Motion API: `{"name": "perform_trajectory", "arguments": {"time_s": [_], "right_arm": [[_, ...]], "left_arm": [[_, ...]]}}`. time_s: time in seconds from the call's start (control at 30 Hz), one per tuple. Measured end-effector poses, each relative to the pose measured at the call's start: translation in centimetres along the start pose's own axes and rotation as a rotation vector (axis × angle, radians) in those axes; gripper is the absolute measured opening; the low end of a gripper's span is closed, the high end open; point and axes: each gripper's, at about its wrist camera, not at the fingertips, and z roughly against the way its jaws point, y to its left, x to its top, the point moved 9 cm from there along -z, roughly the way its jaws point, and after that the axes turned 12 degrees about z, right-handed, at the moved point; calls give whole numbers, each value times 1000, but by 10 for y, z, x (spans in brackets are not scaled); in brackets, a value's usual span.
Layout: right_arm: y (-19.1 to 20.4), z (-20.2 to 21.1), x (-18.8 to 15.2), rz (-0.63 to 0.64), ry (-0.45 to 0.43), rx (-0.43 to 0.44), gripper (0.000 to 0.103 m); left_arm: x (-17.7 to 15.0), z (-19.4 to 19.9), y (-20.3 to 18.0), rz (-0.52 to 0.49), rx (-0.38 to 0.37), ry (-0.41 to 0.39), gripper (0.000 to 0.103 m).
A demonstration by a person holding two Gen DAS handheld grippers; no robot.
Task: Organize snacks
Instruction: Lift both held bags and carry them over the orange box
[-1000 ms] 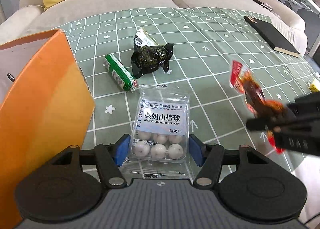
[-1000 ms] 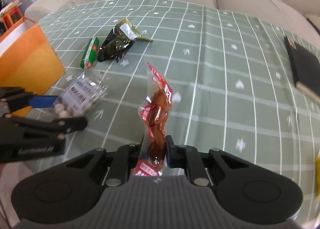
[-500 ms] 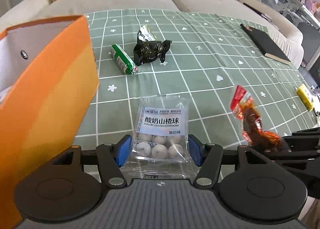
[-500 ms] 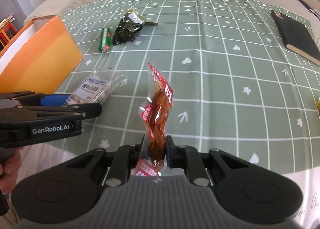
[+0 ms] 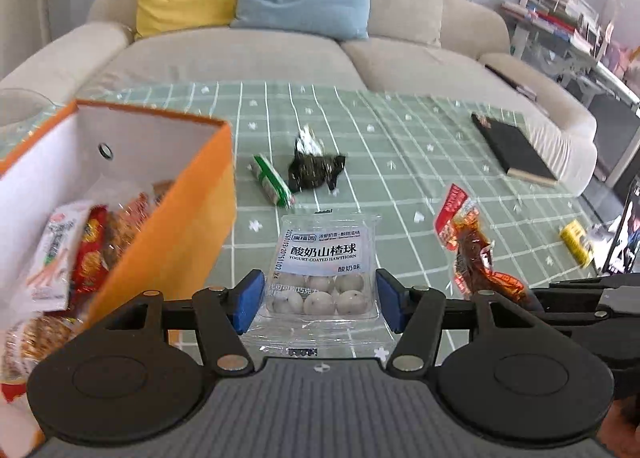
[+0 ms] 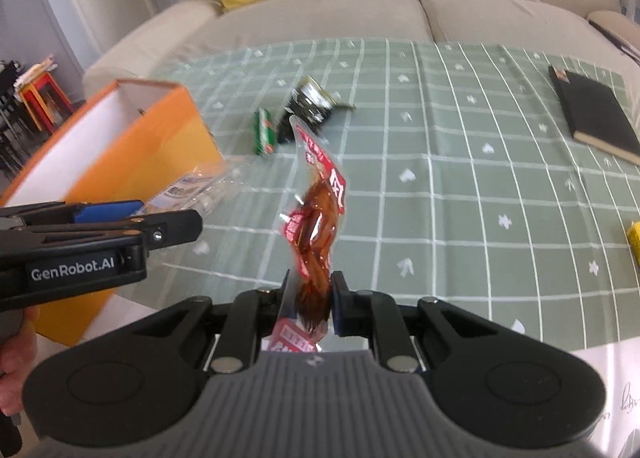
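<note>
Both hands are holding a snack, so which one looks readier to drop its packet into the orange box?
Probably the left. Its tool holds the hawthorn-ball packet right beside the orange box, while the right tool with the red packet is farther off.

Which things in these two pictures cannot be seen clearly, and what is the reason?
- Orange box, left wrist view: lower contents hidden by its wall and the picture edge.
- Yellow packet, right wrist view: cut off by the right edge.
- Red snack pouch, right wrist view: bottom end hidden behind the gripper body.
- Black book: cover print too small.
</note>
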Motion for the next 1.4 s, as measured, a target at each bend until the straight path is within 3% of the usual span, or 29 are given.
{"name": "perform_trajectory", "arguments": {"time_s": [0.23,0.73,0.87,1.1,1.4], "right_arm": [[25,17,36,22,-76,70,12],[113,16,130,101,-191,230,12],[137,5,150,134,-201,246,12],[153,-36,175,205,-164,219,12],[165,-88,193,309,-92,155,12]], "left_arm": [[31,36,11,8,3,-67,68],[103,83,106,126,138,-169,68],[113,77,130,168,159,-167,68],[116,39,163,238,177,-95,68],[108,-1,187,209,225,-15,68]]}}
